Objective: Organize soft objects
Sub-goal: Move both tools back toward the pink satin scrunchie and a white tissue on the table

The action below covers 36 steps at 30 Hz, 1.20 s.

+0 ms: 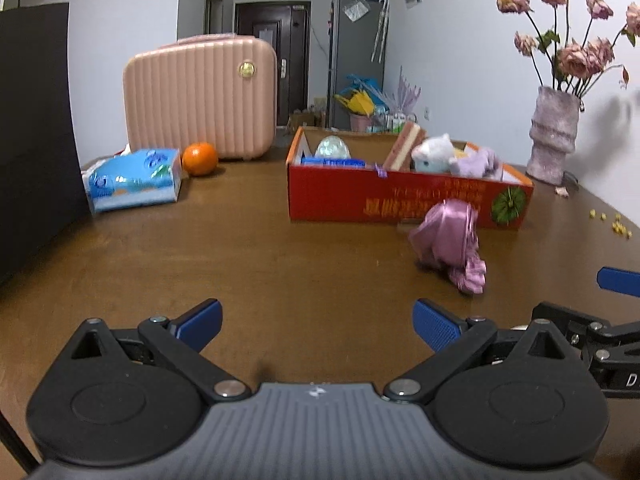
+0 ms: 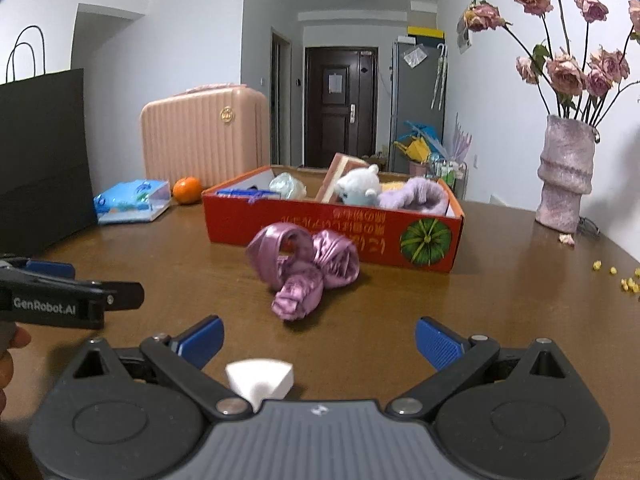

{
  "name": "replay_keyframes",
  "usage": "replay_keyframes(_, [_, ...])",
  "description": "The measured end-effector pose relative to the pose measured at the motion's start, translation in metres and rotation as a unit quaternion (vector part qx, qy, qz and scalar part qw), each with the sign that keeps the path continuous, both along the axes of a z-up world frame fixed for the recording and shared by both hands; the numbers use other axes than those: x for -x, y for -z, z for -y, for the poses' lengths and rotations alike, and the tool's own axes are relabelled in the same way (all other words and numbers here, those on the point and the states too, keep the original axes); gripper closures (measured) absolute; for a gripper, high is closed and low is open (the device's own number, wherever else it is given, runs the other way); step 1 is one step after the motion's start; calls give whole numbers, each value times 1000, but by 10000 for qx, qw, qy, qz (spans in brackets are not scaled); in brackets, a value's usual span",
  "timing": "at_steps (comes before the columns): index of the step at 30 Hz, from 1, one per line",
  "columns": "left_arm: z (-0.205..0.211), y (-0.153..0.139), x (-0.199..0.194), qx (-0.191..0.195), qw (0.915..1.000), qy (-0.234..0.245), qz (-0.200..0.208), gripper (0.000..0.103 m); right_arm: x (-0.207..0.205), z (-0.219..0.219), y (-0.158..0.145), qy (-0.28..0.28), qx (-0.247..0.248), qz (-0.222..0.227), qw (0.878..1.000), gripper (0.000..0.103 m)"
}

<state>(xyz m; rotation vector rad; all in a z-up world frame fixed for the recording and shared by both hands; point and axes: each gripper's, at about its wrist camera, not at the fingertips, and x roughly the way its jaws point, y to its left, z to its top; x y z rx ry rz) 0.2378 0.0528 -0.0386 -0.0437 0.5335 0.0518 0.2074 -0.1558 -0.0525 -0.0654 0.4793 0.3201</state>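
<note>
A shiny pink satin bow (image 2: 304, 266) lies on the brown table just in front of the red cardboard box (image 2: 320, 224); the left wrist view shows the bow (image 1: 450, 246) ahead to the right. The box (image 1: 340, 196) holds a white-blue plush (image 2: 358, 188), a fluffy purple item (image 2: 416, 196) and other soft things. A white wedge sponge (image 2: 260, 378) lies close under my right gripper (image 2: 318, 344), which is open and empty, short of the bow. My left gripper (image 1: 318, 326) is open and empty over bare table. The right gripper's blue fingertip (image 1: 618, 280) shows at the right edge.
A pink ribbed case (image 1: 200, 96), an orange (image 1: 199, 159) and a blue tissue pack (image 1: 134, 180) sit at the back left. A black paper bag (image 1: 36, 128) stands on the left. A vase of dried roses (image 2: 564, 172) stands at the right, with yellow crumbs (image 2: 624, 280) nearby.
</note>
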Motion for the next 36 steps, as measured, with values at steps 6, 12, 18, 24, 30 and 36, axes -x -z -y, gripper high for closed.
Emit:
replay_keyframes(6, [-4, 9, 16, 114, 9998, 15, -155, 0, 7, -5, 7, -114, 103, -256, 9996, 4])
replay_keyframes(12, [-10, 12, 20, 221, 9996, -40, -197, 0, 2, -20, 15, -332, 348, -502, 9976, 18])
replay_keyframes(18, [-6, 14, 19, 126, 9996, 38, -237, 0, -11, -25, 22, -343, 375, -838, 9952, 41])
replay_keyframes(24, [-5, 15, 20, 127, 9996, 89, -251, 0, -10, -30, 24, -573, 329, -869, 9940, 70])
replay_keyframes(30, [-4, 15, 18, 115, 9995, 83, -288, 0, -9, -29, 23, -585, 243, -819, 9946, 77])
replay_keyframes(36, [-3, 16, 17, 79, 9994, 58, -320, 0, -11, -22, 18, -511, 74, -645, 9966, 79])
